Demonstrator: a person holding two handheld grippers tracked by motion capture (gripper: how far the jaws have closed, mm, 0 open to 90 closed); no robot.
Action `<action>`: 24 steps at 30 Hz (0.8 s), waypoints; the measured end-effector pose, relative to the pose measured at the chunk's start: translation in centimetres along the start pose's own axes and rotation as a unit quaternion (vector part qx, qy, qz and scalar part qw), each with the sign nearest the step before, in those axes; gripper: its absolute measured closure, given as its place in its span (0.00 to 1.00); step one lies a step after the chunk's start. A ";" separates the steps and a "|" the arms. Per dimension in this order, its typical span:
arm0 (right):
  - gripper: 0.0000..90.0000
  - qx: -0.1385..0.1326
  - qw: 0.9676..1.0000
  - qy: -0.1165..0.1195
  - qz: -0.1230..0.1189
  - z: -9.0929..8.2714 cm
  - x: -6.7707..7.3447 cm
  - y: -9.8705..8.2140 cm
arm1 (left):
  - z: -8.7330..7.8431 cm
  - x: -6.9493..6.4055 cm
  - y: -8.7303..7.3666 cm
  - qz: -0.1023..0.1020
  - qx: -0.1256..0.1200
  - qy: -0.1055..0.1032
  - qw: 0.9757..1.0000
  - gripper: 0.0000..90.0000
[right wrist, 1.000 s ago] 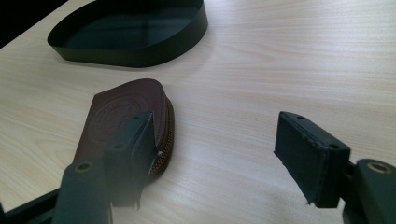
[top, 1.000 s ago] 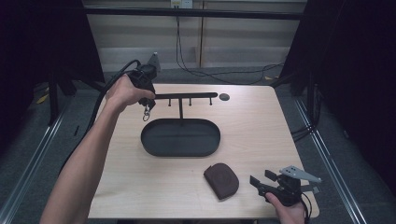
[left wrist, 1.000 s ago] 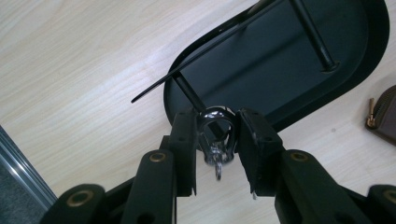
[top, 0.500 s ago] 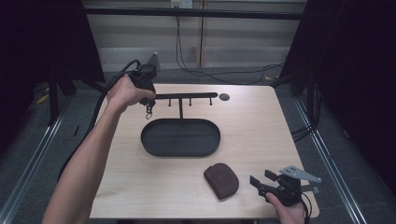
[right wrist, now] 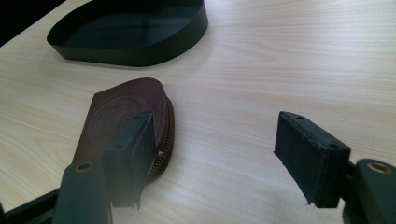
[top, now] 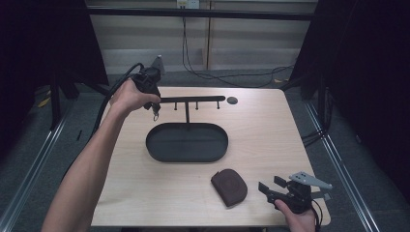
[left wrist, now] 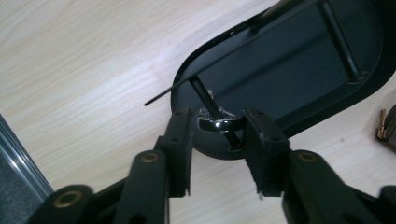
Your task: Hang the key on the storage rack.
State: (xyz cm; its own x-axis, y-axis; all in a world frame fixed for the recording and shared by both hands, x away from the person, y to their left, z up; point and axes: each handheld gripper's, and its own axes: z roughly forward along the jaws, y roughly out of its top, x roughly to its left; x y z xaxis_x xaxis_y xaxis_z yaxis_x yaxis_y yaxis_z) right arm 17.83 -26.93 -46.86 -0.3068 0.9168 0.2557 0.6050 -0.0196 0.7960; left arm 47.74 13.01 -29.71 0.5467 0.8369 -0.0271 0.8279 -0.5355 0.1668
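left gripper raised at rack, forearm extended

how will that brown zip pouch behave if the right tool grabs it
The brown pouch looks like soft leather lying flat, so it will probably flex rather than stay stiff. It seems light and may slide on the smooth table. It is unlikely to roll.

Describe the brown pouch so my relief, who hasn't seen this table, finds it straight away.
Start at the black oval tray in the middle of the wooden table. Come toward the person's edge and to their right: the pouch lies flat there, apart from the tray, beside the right tongs. It is the one brown, zip-edged thing.
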 end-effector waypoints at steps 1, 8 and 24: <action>0.32 0.000 1.000 0.000 0.000 0.0 0.0 0.0 | 0.0 0.1 -0.1 0.000 0.002 -0.004 1.000 0.69; 0.32 0.001 1.000 0.000 0.000 0.0 0.0 0.0 | -0.3 0.5 -1.0 -0.006 -0.005 -0.013 1.000 0.58; 0.32 0.005 1.000 -0.004 0.000 0.2 0.1 0.0 | -0.8 1.3 -4.6 0.007 -0.049 -0.056 0.997 0.35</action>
State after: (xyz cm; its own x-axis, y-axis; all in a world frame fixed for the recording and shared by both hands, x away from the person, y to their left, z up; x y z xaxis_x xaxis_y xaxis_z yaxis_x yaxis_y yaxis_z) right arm 17.94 -26.82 -46.93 -0.3013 0.9197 0.2518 0.6124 -0.0158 0.7904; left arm 44.55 16.61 -29.68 0.5739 0.8081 -0.1325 0.8063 -0.5293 0.2640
